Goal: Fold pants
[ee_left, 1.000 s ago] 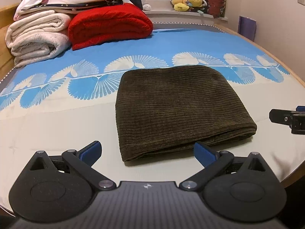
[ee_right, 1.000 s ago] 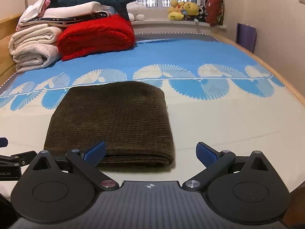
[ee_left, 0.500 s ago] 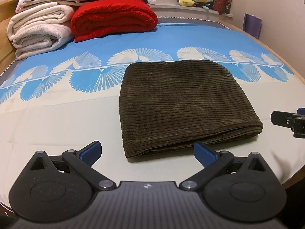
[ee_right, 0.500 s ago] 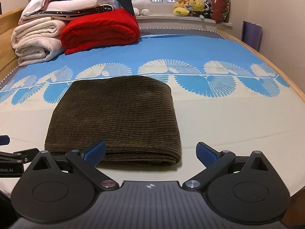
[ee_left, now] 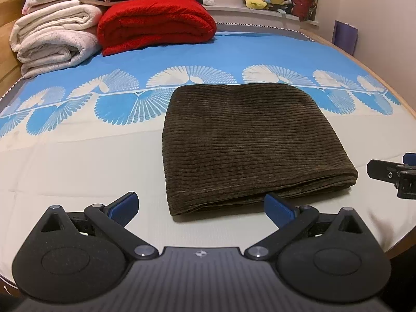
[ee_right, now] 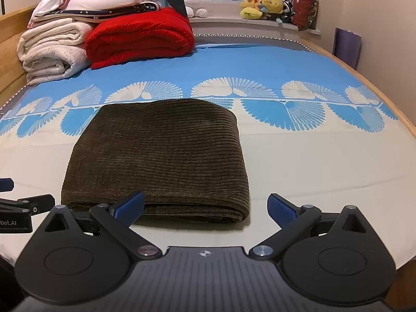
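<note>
The dark brown corduroy pants [ee_left: 247, 143] lie folded into a compact rectangle on the blue-and-cream bed sheet [ee_left: 78, 156]. The left gripper [ee_left: 201, 206] and the right gripper [ee_right: 206, 206] hover just short of the near edge, jaws spread wide, holding nothing.

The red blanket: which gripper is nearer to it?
Left, slightly. The left gripper is at the pants' near left corner, on the red blanket's side; the right gripper is at their right corner.
</note>
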`<state>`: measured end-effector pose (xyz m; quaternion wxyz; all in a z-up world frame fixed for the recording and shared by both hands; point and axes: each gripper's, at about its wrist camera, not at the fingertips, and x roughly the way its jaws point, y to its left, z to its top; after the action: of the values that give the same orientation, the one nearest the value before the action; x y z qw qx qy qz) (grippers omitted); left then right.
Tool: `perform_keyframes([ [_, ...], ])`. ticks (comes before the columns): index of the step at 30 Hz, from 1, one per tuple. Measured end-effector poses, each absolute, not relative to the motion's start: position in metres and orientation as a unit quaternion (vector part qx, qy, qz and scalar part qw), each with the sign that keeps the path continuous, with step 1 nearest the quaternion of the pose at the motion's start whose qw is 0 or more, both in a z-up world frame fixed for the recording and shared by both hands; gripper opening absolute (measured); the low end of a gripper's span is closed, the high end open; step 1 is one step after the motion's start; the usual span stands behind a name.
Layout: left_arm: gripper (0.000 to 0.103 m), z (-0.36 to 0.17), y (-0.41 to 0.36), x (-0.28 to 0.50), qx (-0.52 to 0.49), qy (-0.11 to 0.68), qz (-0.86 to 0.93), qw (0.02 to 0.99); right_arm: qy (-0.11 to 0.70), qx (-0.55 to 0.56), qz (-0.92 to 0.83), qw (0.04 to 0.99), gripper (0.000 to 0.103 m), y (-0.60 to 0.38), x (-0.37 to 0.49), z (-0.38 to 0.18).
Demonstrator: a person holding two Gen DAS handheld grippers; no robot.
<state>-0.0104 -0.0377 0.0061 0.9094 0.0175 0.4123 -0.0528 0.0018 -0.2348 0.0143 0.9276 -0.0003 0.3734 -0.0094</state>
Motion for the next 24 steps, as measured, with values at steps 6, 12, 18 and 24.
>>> perform_keyframes([
  [6, 0.103, 0.0066, -0.0361, -0.0106, 0.015, 0.412, -0.054, 0.910, 0.372, -0.005, -0.005, 0.928, 0.100, -0.2310, 0.0013, 0.0146],
  [12, 0.103, 0.0070, -0.0358, -0.0107, 0.015, 0.412, -0.057, 0.909, 0.373, -0.008, 0.000, 0.928, 0.100, -0.2313, 0.0013, 0.0154],
  [18, 0.103, 0.0066, -0.0354, -0.0099, 0.014, 0.411, -0.057, 0.910, 0.372, -0.011, 0.001, 0.928, 0.100, -0.2301, 0.0013, 0.0150],
  [24, 0.103, 0.0068, -0.0356, -0.0107, 0.017, 0.411, -0.061, 0.910, 0.370, -0.012, 0.002, 0.929, 0.100, -0.2293, 0.0017, 0.0160],
])
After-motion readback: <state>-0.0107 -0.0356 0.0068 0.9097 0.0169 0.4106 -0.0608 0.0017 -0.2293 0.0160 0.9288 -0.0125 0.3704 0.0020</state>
